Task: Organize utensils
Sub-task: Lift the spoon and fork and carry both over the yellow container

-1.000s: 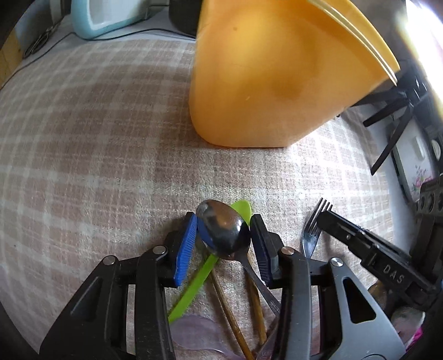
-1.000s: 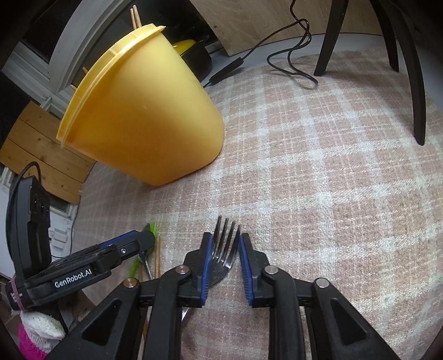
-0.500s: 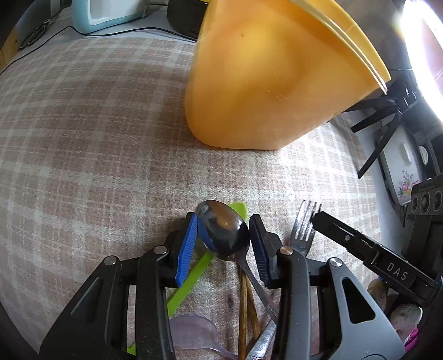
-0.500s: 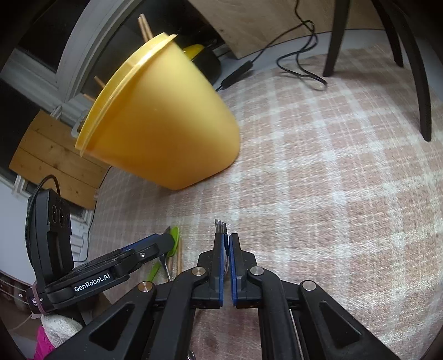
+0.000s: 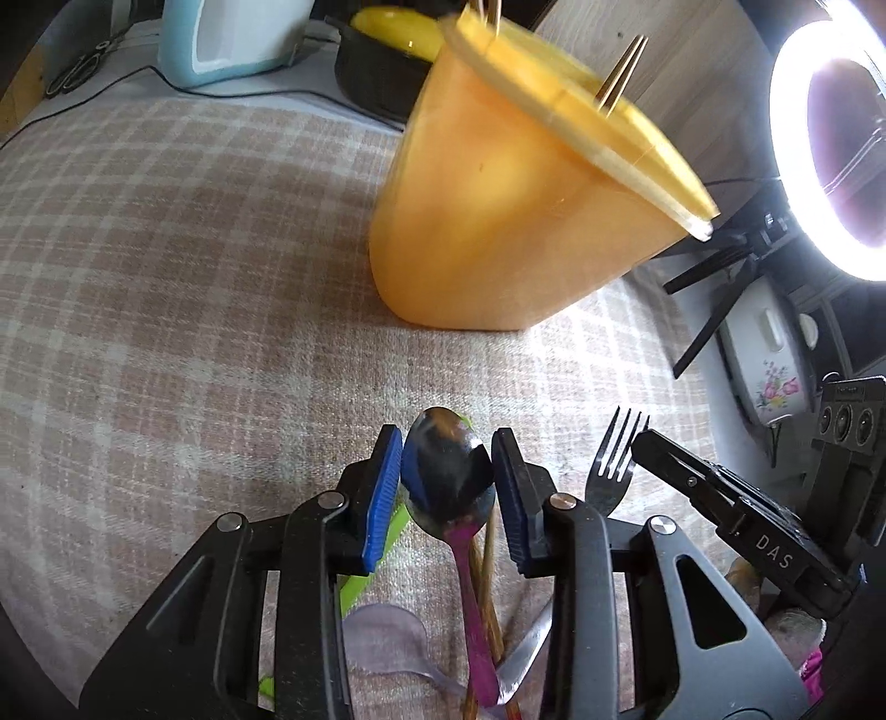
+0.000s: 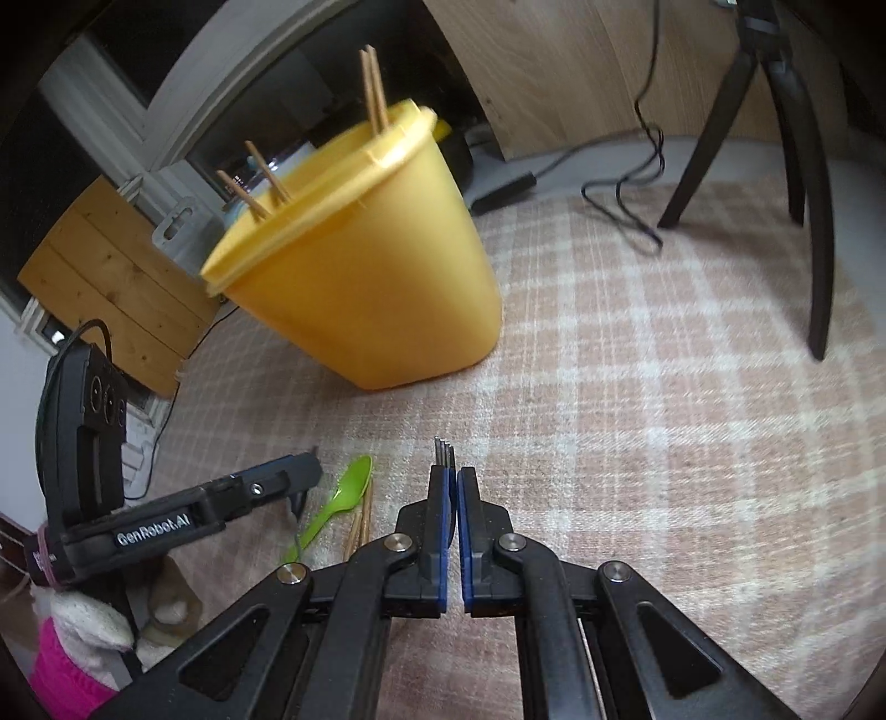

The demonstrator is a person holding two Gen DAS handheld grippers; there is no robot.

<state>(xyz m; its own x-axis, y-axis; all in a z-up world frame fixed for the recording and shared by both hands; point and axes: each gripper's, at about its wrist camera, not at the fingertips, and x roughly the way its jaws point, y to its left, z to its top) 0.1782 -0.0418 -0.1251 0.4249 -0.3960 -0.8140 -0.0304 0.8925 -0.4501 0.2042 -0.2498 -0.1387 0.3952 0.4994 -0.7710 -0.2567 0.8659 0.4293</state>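
My left gripper (image 5: 447,468) is shut on a metal spoon (image 5: 446,471) with a pink handle and holds it above the checked cloth; it also shows in the right wrist view (image 6: 288,479). My right gripper (image 6: 451,487) is shut on a metal fork (image 6: 444,455), tines forward; the fork also shows in the left wrist view (image 5: 614,465). A yellow bucket (image 5: 515,221) stands ahead, with wooden chopsticks (image 6: 374,88) sticking out; it also shows in the right wrist view (image 6: 365,266). A green plastic spoon (image 6: 338,498), chopsticks (image 6: 361,526) and a clear spoon (image 5: 387,637) lie on the cloth below.
A checked cloth (image 5: 166,277) covers the table. A light blue appliance (image 5: 232,39) and a black bowl (image 5: 376,72) stand behind the bucket. A ring light (image 5: 830,138) is at the right. Black tripod legs (image 6: 775,138) and a cable (image 6: 626,183) are at the far right.
Both grippers have risen with the spoon and the fork, so the bucket's rim and chopsticks now show. The right gripper closed on the fork a second ago.
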